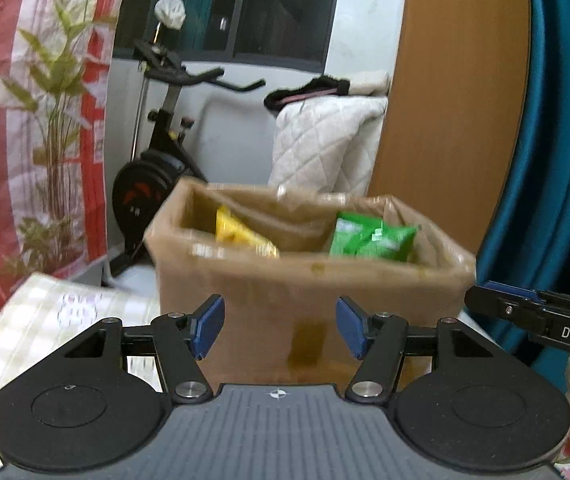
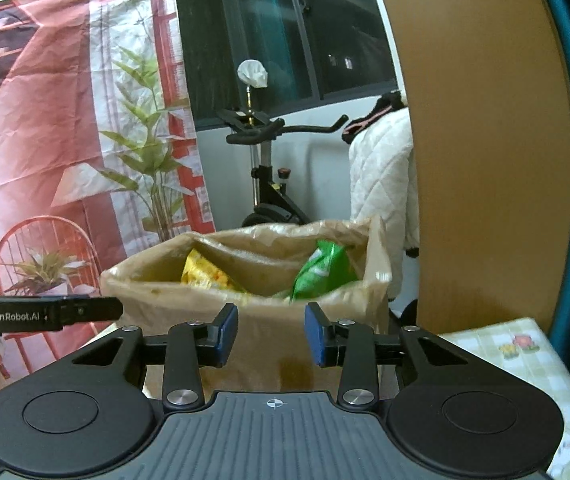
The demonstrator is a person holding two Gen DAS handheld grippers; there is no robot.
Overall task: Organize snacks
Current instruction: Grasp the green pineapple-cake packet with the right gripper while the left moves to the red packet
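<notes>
A cardboard box lined with thin plastic is seen standing on a checked tablecloth, straight ahead of both grippers. Inside it two snack bags are held: a yellow bag toward the left side and a green bag toward the right, both leaning against the inner walls and reaching up near the rim. The left gripper is held in front of the box's near wall with its blue pads apart and nothing between them; no contact with the box is shown. The right gripper is likewise pointed at the box, its blue pads parted by a narrower gap and empty. Each gripper is partly caught at the edge of the other's view, level with the box. Behind the box an exercise bike is seen against a pale wall, with a quilted white blanket draped beside it, a wooden panel and a teal curtain to the right, and a red printed backdrop to the left. The left view is slightly blurred.
</notes>
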